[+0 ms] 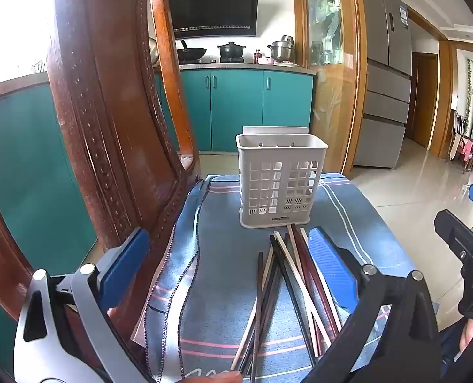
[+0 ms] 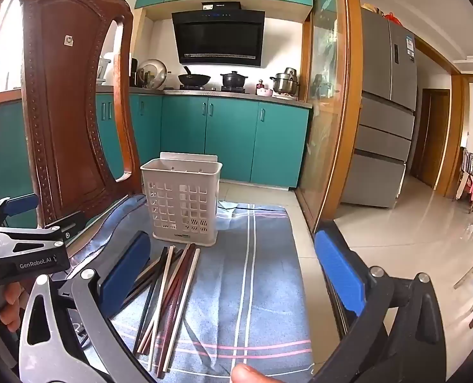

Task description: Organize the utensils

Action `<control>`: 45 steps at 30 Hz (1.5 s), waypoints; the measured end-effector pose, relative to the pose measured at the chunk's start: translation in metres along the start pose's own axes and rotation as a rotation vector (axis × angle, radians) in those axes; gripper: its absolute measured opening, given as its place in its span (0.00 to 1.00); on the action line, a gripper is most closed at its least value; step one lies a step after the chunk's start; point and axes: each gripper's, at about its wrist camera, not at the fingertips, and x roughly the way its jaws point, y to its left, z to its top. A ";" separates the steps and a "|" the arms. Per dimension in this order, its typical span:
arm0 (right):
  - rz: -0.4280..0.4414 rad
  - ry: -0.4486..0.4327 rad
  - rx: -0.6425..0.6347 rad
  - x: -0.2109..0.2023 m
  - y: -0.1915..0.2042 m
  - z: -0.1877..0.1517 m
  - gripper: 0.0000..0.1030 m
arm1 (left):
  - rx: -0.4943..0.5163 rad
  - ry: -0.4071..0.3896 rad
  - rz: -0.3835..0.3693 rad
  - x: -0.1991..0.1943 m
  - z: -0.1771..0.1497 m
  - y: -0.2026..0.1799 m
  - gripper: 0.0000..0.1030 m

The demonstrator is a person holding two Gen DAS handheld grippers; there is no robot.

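Note:
A white slotted utensil holder (image 1: 279, 180) (image 2: 183, 201) stands upright at the far end of a blue striped cloth (image 1: 223, 303) (image 2: 252, 274). In front of it lies a loose pile of several chopsticks (image 1: 287, 290) (image 2: 169, 290), dark, red-brown and cream. My left gripper (image 1: 228, 265) hovers open over the cloth, its right pad beside the pile and nothing between the fingers. Wide open as well, my right gripper (image 2: 233, 271) hangs above the cloth with the chopsticks next to its left pad (image 2: 126, 271). Neither gripper touches a chopstick.
A carved wooden chair back (image 1: 108, 121) (image 2: 70, 111) rises close on the left of the cloth. Teal kitchen cabinets (image 2: 230, 140) and a stove with pots lie behind. A grey fridge (image 2: 386, 108) and a glossy tiled floor (image 1: 412, 185) are to the right.

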 end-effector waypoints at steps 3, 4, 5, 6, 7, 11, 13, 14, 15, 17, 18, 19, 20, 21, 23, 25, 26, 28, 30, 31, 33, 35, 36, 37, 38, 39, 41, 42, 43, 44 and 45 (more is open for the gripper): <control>-0.016 -0.016 0.003 -0.002 0.000 0.001 0.98 | 0.005 -0.002 0.002 0.000 0.000 0.000 0.96; -0.025 -0.022 0.004 -0.003 -0.001 0.001 0.98 | 0.002 -0.003 0.002 0.000 0.000 -0.001 0.96; -0.033 -0.026 0.008 -0.004 -0.001 0.002 0.98 | -0.001 -0.003 0.001 0.000 0.002 -0.001 0.96; -0.038 -0.028 0.012 -0.004 -0.002 0.002 0.98 | -0.004 -0.002 0.001 0.001 0.004 0.000 0.96; -0.040 -0.028 0.017 -0.004 -0.003 0.002 0.98 | -0.005 -0.003 0.002 0.003 0.003 -0.001 0.96; -0.044 -0.025 0.012 -0.005 0.003 0.004 0.98 | -0.005 -0.009 -0.001 -0.002 0.002 0.002 0.96; -0.039 -0.022 0.010 -0.003 0.004 0.005 0.98 | -0.005 -0.009 0.001 -0.002 0.003 0.002 0.96; -0.039 -0.021 0.007 -0.002 0.004 0.005 0.98 | -0.006 -0.010 0.001 -0.002 0.003 0.003 0.96; -0.036 -0.024 0.005 0.000 0.000 0.003 0.98 | -0.006 -0.011 0.001 -0.003 0.002 0.003 0.96; -0.035 -0.026 0.000 -0.001 -0.001 0.001 0.98 | -0.006 -0.012 0.003 -0.004 0.002 0.003 0.96; -0.036 -0.025 -0.002 -0.001 0.000 0.002 0.98 | -0.006 -0.013 0.003 -0.004 0.002 0.003 0.96; -0.033 -0.023 -0.004 -0.001 0.001 0.002 0.98 | -0.006 -0.013 0.002 -0.004 0.002 0.003 0.96; -0.029 -0.020 -0.004 0.000 0.001 0.002 0.98 | -0.005 -0.013 0.003 -0.005 0.001 0.003 0.96; -0.026 -0.018 -0.004 0.000 0.001 0.002 0.98 | -0.004 -0.014 0.004 -0.004 0.001 0.003 0.96; -0.025 -0.011 -0.002 0.001 0.000 0.001 0.98 | -0.003 -0.014 0.004 -0.005 0.001 0.003 0.96; -0.022 -0.009 0.004 0.001 -0.001 0.001 0.98 | -0.002 -0.014 0.005 -0.004 0.002 0.003 0.96; -0.020 -0.008 0.007 0.001 -0.001 0.002 0.98 | 0.000 -0.014 0.006 -0.004 0.002 0.003 0.96; -0.015 -0.008 0.013 0.001 -0.002 0.002 0.98 | 0.005 -0.013 0.008 -0.004 0.003 0.003 0.96; -0.012 -0.008 0.012 0.001 -0.001 0.002 0.98 | 0.008 -0.014 0.009 -0.003 0.003 0.001 0.96; -0.014 -0.008 0.010 0.001 -0.001 0.002 0.98 | 0.009 -0.014 0.009 -0.002 0.003 0.001 0.96; -0.015 -0.009 0.006 0.001 0.000 0.001 0.98 | 0.010 -0.014 0.009 -0.002 0.003 0.001 0.96; -0.016 -0.009 0.004 0.001 0.000 0.001 0.98 | 0.011 -0.015 0.010 -0.003 0.003 0.001 0.96; -0.019 -0.008 0.001 0.002 0.001 0.001 0.98 | 0.012 -0.014 0.010 -0.003 0.003 0.001 0.96; -0.019 -0.006 0.000 0.002 0.001 0.000 0.98 | 0.012 -0.014 0.010 -0.003 0.002 0.001 0.96; -0.018 -0.005 0.000 0.002 0.001 0.000 0.98 | 0.013 -0.015 0.010 -0.003 0.002 0.001 0.96; -0.016 -0.004 0.001 0.002 0.000 0.000 0.98 | 0.013 -0.016 0.010 -0.003 0.002 0.001 0.96; -0.016 -0.004 -0.001 0.002 0.001 0.000 0.98 | 0.014 -0.015 0.011 -0.003 0.002 0.000 0.96; -0.017 -0.003 -0.003 0.002 0.001 0.000 0.98 | 0.016 -0.015 0.011 -0.003 0.002 0.000 0.96; -0.016 -0.003 -0.004 0.003 0.001 0.000 0.98 | 0.017 -0.015 0.009 -0.003 0.002 0.000 0.96; -0.016 -0.002 -0.004 0.002 0.001 0.000 0.98 | 0.018 -0.015 0.008 -0.003 0.002 0.000 0.96; -0.015 -0.003 -0.004 0.002 0.001 0.000 0.98 | 0.020 -0.016 0.007 -0.003 0.002 -0.001 0.96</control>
